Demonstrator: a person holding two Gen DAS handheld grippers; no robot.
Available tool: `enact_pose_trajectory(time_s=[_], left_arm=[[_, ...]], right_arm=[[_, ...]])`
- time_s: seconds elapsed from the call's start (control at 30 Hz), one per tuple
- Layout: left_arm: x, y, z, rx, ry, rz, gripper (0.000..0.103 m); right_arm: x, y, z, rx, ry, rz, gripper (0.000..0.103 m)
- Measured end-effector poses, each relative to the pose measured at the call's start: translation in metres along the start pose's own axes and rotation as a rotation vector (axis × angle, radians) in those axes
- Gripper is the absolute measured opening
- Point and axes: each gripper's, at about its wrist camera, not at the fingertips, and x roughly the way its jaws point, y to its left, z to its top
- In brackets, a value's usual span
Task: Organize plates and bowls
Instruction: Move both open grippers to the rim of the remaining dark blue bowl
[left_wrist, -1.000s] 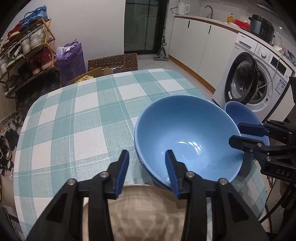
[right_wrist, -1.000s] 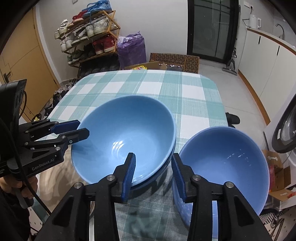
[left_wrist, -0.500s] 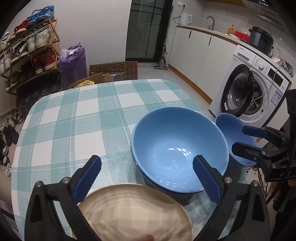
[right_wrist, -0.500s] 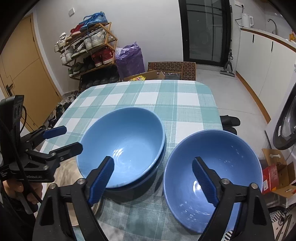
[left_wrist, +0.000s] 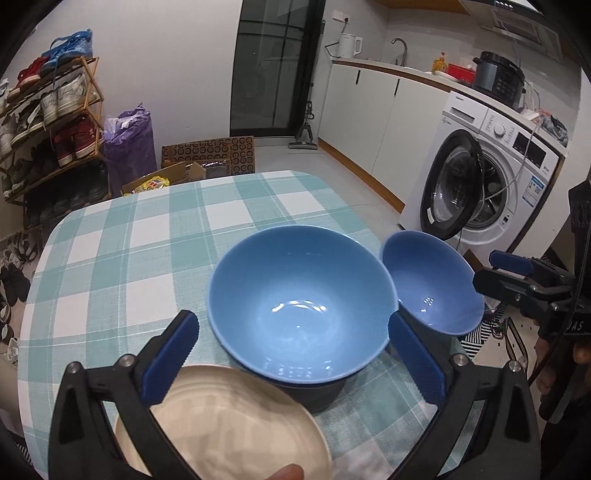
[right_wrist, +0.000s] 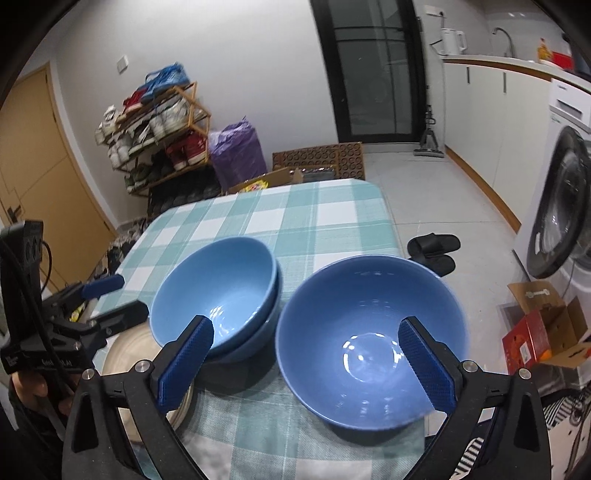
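Both grippers hang spread wide and empty over the near edge of a checked table (left_wrist: 110, 266). Nearest the left gripper (left_wrist: 291, 358), a cream plate (left_wrist: 221, 424) lies at the near edge, partly under its left finger. Just beyond it, two blue bowls sit nested as one stack (left_wrist: 299, 306), the upper bowl resting inside the lower, roughly centred between this gripper's fingers but untouched.

Seen from the right gripper (right_wrist: 306, 365), a third blue bowl (right_wrist: 369, 339) stands alone at the table's near right corner, close beside the stack (right_wrist: 218, 291), lying between and below the open fingers with neither pad on its rim.

By the look of it the job is partly done: two bowls are nested, while the lone bowl probably belongs on the stack and the plate awaits its own place. Beyond the far edge, boxes, a shoe rack (right_wrist: 155, 129) and a washing machine (left_wrist: 491, 177) line the room.
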Motion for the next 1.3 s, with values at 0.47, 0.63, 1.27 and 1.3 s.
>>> enact_pose_trajectory(time_s=[0.47,0.63,1.27,1.3], left_arm=[[0.006,-0.043,-0.003,0.059,0.016,-0.098,0.099],[0.013,-0.058,-0.005,0.087,0.033,-0.128,0.073],[0.038,-0.099,-0.011,0.120,0.112,-0.243,0.035],[0.040,-0.101,-0.011,0.118,0.117,-0.241,0.035]], right_arm=[[-0.038,-0.042,-0.021,0.091,-0.039,-0.048,0.102],[-0.042,-0.054,-0.029,0.123,-0.039,-0.054,0.102],[-0.037,-0.089,-0.045,0.204,-0.025,-0.069,0.102],[-0.036,-0.090,-0.045,0.207,-0.024,-0.069,0.102]])
